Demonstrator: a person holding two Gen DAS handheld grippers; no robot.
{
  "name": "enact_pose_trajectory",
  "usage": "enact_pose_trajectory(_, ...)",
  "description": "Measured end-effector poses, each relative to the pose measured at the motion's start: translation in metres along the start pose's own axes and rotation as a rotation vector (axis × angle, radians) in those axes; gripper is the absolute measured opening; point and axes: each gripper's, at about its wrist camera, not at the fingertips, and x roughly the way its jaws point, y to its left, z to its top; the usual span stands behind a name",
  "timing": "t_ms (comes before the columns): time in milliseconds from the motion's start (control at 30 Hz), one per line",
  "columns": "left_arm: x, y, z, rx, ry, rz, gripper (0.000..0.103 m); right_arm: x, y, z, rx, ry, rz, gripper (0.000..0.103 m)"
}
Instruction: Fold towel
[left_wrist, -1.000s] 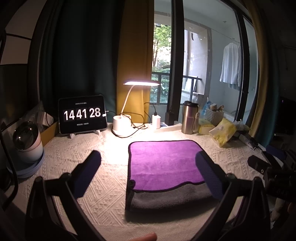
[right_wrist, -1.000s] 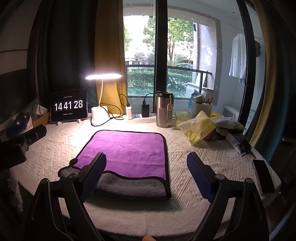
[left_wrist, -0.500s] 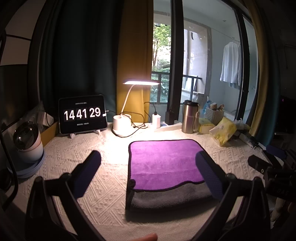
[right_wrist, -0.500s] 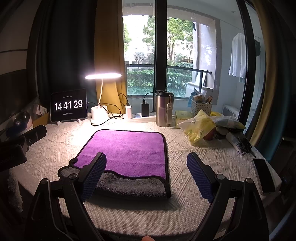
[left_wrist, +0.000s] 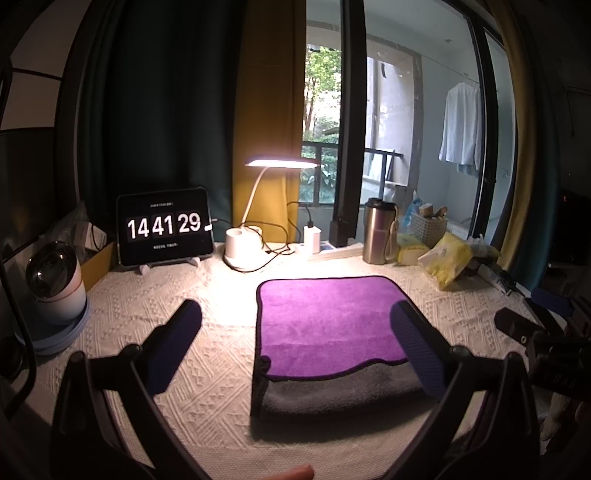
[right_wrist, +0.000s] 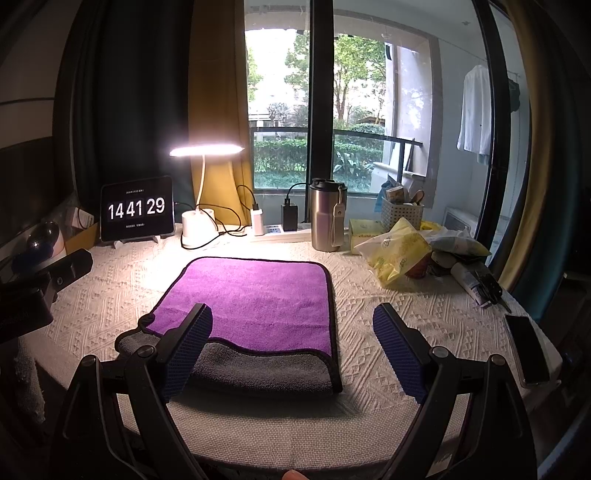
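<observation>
**Both grippers spread above a folded towel**

We see the towel (left_wrist: 325, 325) lying flat on the cream textured tablecloth (left_wrist: 147, 306), folded so its purple face lies on top and a grey band shows along the near edge. Our left gripper (left_wrist: 295, 343) is spread wide and holds nothing; its right finger overlaps the towel's right side in the view, though we cannot tell whether it touches. Our right gripper (right_wrist: 291, 347) is likewise parted and empty, with the towel's near right corner between its fingers. Behind the towel stand a lit desk lamp (left_wrist: 258, 210), a tablet clock (left_wrist: 164, 226) reading 14 41 29, and a steel tumbler (right_wrist: 327, 219).
</observation>
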Motion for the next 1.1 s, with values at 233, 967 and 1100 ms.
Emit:
enact_pose_trajectory(233,0.003,-0.002,-0.006,0.005,0.014,-0.001,0.103,0.002,-0.002,-0.004,0.004,0.005,-0.001,0.091)
enact_pose_trajectory(967,0.069,0.004,-0.038,-0.006,0.255,0.014,0.102,0.054,-0.014,-0.027,0.046,0.151,0.007,0.087)
enact_pose_trajectory(1100,0.083,0.008,-0.046,-0.022,0.305,0.013,0.102,0.064,-0.017,-0.031,0.055,0.176,0.008,0.086)
